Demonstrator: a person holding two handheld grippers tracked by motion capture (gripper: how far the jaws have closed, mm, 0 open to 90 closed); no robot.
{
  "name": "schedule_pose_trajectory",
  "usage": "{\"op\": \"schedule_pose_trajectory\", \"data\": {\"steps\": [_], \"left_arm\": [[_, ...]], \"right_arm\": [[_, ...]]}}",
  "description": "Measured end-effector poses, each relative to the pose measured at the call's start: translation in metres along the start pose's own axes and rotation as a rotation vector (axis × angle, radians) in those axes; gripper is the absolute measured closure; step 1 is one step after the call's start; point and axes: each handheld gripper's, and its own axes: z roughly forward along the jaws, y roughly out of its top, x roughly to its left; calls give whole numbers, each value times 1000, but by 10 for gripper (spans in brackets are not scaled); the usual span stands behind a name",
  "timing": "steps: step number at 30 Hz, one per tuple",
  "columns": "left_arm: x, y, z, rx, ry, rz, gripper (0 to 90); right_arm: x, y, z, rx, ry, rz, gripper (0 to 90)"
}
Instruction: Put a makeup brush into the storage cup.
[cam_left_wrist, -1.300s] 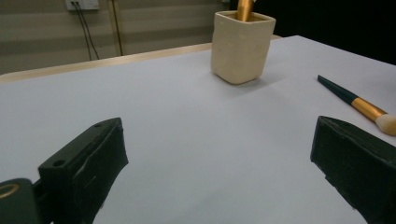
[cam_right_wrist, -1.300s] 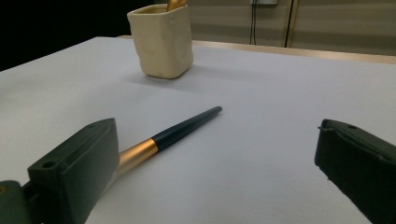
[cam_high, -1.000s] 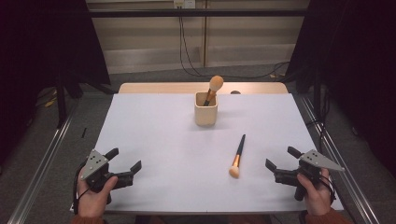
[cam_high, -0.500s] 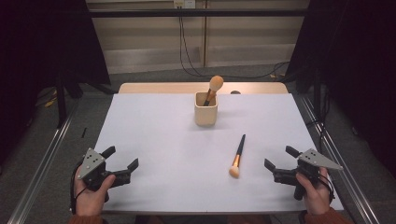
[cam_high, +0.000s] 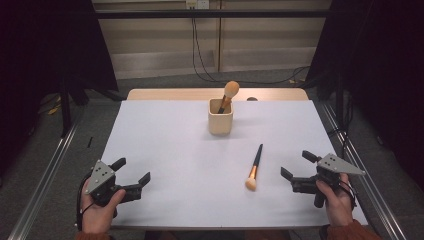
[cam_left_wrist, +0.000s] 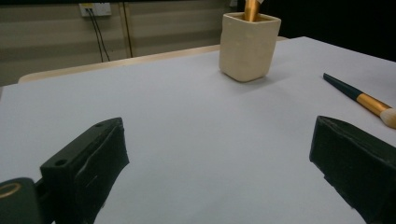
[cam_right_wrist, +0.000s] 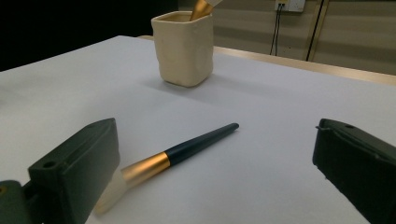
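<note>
While both grippers sit low at the near edge of the white table (cam_high: 165, 130), the thing to be picked up is the loose makeup brush (cam_high: 254, 166) lying flat on the sheet, right of centre. Its pale bristle head points toward the person and its dark handle runs away toward the cream cup (cam_high: 220, 116), tilted slightly to the right, so the long axis runs nearly front to back.

By my reading the right gripper (cam_high: 296, 171) is clearly the nearer one: the brush lies just to its left, with the bristle end close to its jaws. In the right gripper view the brush (cam_right_wrist: 173, 155) crosses the gap between the jaws, the head beside the left jaw. Those jaws stand wide apart and hold nothing.

Well off at the table's left, the left gripper (cam_high: 133, 172) also has its jaws spread and empty; from its own camera the brush (cam_left_wrist: 362, 99) sits far out to the right.

A second brush (cam_high: 227, 95) already stands in the cup, bristles up.

A grasp would likely go best across the handle, near the gold ferrule.
</note>
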Motion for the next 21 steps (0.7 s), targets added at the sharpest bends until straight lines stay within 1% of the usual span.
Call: {"op": "schedule_pose_trajectory", "data": {"steps": [1,3,4,7,8,11,13,16,17,21], "left_arm": [[0,0,0,-2,-3,1,41],[-1,0,-1,-11,-3,-11,41],[-1,1,-1,-15,-1,-6,41],[0,1,-2,-12,1,-3,41],[0,1,-2,-13,1,-3,41],[0,0,-1,-5,-1,-19,41],[0,1,-1,-5,-2,-20,41],[-1,1,-1,0,-3,-6,41],[-1,1,-1,-1,-4,-9,41],[-1,0,-2,-4,-1,-9,41]], "right_arm": [[0,1,1,1,-4,0,2],[-2,3,3,3,-6,-1,0],[-2,4,5,5,-7,-3,0],[-3,8,9,-3,-8,-5,1],[-4,10,11,-2,-8,-13,0],[-6,16,16,-8,-8,-18,1],[-9,24,17,-27,-17,-7,2],[-13,32,19,-49,-27,-11,0],[-13,34,21,-53,-31,-2,0],[-14,39,31,-49,-26,-17,1]]}}
